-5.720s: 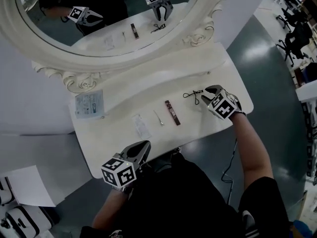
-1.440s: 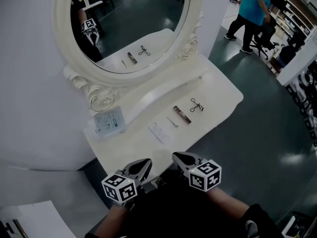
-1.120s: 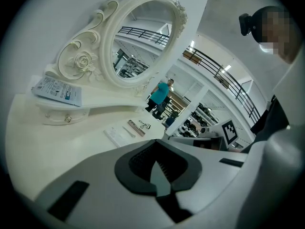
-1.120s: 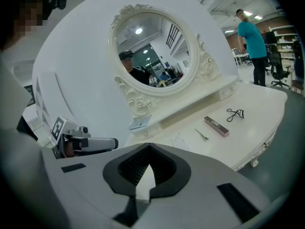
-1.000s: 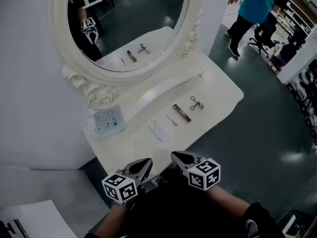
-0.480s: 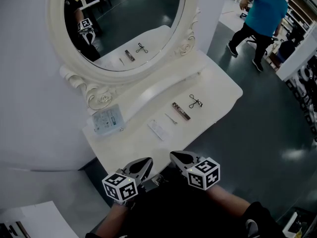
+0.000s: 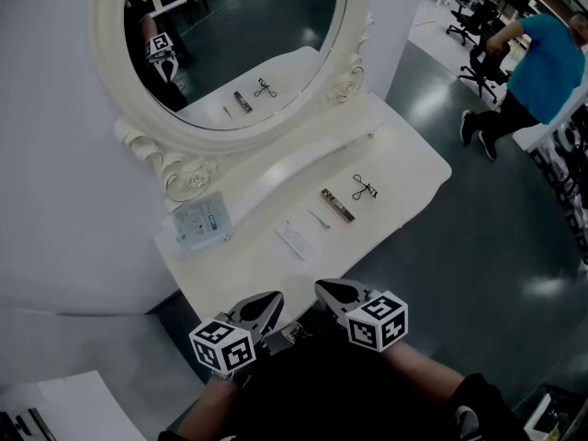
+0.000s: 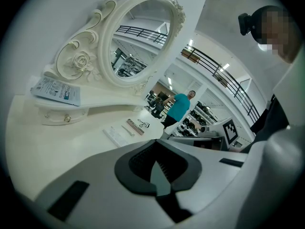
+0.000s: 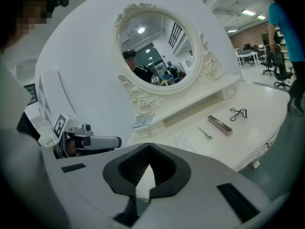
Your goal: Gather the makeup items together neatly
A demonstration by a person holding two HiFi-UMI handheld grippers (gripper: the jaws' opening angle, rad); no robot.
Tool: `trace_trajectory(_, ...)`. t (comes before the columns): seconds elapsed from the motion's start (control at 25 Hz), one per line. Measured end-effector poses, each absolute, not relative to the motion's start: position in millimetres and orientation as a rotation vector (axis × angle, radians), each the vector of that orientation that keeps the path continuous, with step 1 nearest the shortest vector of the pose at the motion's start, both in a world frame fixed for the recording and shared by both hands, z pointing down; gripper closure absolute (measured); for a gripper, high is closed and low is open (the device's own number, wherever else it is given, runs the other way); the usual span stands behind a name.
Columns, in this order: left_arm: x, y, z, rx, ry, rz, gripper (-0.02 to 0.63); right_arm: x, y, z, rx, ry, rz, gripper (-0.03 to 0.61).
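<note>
On the white vanity table [image 7: 404, 168] lie a black eyelash curler [image 7: 365, 187], a brown stick-shaped case [image 7: 337, 205], a thin metal tweezer [image 7: 319, 219] and a clear flat packet [image 7: 295, 240], in a loose row. The same row appears in the right gripper view: curler [image 9: 238, 112], case [image 9: 220, 125], tweezer [image 9: 205, 133], packet [image 9: 183, 140]. My left gripper [image 7: 269, 299] and right gripper [image 7: 323, 288] hang side by side off the table's front edge, close to my body. Both are shut with nothing in them.
A blue-and-white sachet [image 7: 200, 221] rests on the raised shelf under the oval mirror [image 7: 248, 44]. The mirror reflects the items and a gripper. A person in a teal shirt [image 7: 542, 62] walks on the dark floor at the far right, near office chairs.
Several seconds ago my right gripper was on the table beside the eyelash curler; it now sits back by my body. Over the last second both grippers stay still, and the teal-shirted person walks right.
</note>
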State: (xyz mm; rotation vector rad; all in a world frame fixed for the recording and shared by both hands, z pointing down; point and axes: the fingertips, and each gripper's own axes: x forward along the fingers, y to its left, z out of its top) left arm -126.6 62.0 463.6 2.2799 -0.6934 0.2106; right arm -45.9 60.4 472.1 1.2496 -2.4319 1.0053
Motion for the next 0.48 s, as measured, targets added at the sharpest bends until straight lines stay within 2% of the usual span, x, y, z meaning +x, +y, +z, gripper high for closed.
trace_trajectory(0.48, -127.9, 64.0, 464.1, 2.276, -0.704, 0.209, 0.606, -46.3, 60.9, 473.6, 1.233, -2.431, 1.011, 0.549)
